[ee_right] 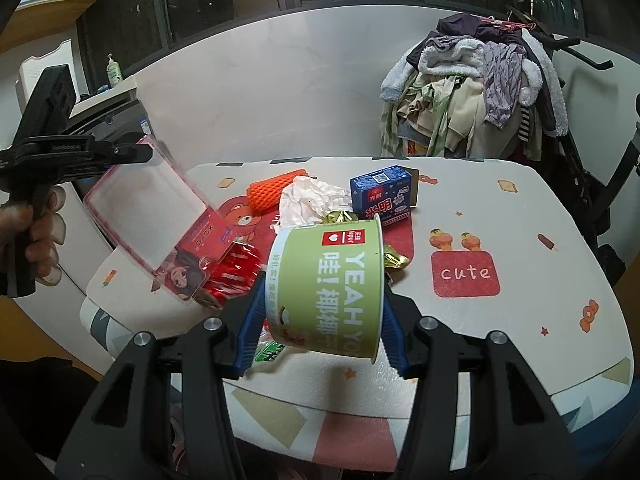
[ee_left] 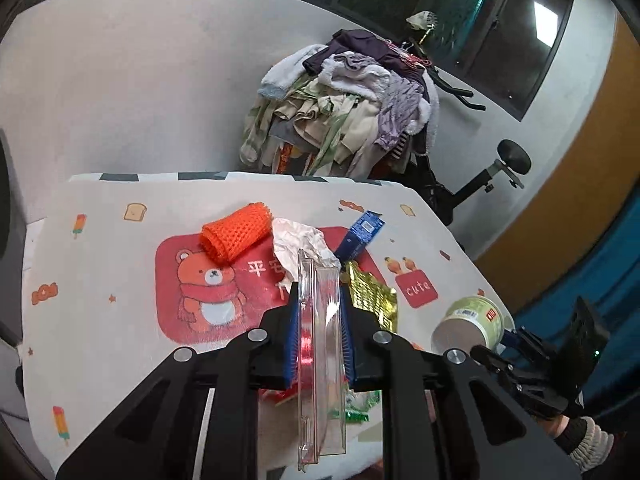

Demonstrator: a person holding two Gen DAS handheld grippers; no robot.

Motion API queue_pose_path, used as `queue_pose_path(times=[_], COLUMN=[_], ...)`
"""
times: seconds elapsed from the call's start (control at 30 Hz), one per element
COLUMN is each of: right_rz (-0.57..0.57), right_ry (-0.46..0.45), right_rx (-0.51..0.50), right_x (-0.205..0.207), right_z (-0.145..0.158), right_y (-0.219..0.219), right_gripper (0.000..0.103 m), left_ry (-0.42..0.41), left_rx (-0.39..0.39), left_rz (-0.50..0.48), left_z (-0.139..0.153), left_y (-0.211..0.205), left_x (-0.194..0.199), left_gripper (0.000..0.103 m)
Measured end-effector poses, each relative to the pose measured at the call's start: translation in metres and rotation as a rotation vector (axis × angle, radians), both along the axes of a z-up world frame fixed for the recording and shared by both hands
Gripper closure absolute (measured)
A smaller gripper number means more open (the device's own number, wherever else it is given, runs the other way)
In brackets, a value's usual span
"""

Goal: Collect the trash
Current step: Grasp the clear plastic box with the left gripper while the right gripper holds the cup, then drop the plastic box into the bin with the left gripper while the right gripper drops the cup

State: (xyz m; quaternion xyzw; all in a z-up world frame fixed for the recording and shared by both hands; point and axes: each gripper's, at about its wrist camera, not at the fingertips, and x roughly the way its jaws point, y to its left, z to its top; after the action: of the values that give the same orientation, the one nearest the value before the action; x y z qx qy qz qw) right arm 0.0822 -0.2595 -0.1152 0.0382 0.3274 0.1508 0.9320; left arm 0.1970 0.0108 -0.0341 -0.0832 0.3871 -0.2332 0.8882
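Both grippers loaded, raised above the patterned tablecloth [ee_right: 560, 240].
Left gripper [ee_left: 319, 320] pinches the clear plastic blister pack [ee_left: 322, 360] edgewise; right gripper [ee_right: 320, 316] clamps the green paper cup [ee_right: 332, 288] (rim away), remaining litter lying ahead.

Both hand-held grippers, left [ee_left: 319, 320] and right [ee_right: 322, 304], are matte black with triangular cut-outs, round silver screws at the linkage joints and ribbed blue finger pads [ee_left: 294, 340]. Bare-skinned left hand [ee_right: 38, 236]; right wrist wears a cream knit cuff [ee_left: 592, 446].
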Motion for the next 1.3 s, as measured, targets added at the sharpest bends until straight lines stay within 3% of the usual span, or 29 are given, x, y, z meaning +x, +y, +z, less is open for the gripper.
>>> queue_pose_path(times=[0.2,0.4,0.63,0.83,1.03,1.2,1.23,1.3], right_rz=[0.016,0.046,0.099,0.127,0.143,0.15,0.151,0.155], right_ry=[-0.012,-0.006,0.01,0.04,0.058,0.076,0.081,0.096], right_rx=[-0.006,-0.013,-0.028,-0.037,-0.043,-0.048,-0.049,-0.051], right_x=[-0.019,-0.04,-0.062,-0.075,-0.08,-0.083,-0.084,-0.086], right_z=[0.009,0.009,0.004,-0.007,-0.013,-0.02,-0.022,-0.027], right_y=[0.007,0.017,0.035,0.046,0.052,0.054,0.054,0.055], right_gripper=[0.051,0.051,0.051,0.051,0.051,0.051,0.051,0.051], left_ry=[0.0,0.027,0.125,0.181,0.21,0.258,0.262,0.263], left_rx=[0.007,0.005,0.027,0.124,0.229,0.269,0.265,0.263], left_rz=[-0.047,-0.122,-0.214,-0.26,-0.31,-0.307,-0.307,-0.305], left_z=[0.002,-0.016,-0.071,-0.122,-0.167,-0.196,-0.2,-0.201], left_y=[-0.005,-0.011,-0.022,-0.033,-0.047,-0.049,-0.048,-0.046], left_x=[-0.034,-0.085,-0.145,-0.178,-0.191,-0.191,-0.19,-0.191], left_gripper=[0.085,0.085,0.085,0.085,0.085,0.085,0.083,0.057])
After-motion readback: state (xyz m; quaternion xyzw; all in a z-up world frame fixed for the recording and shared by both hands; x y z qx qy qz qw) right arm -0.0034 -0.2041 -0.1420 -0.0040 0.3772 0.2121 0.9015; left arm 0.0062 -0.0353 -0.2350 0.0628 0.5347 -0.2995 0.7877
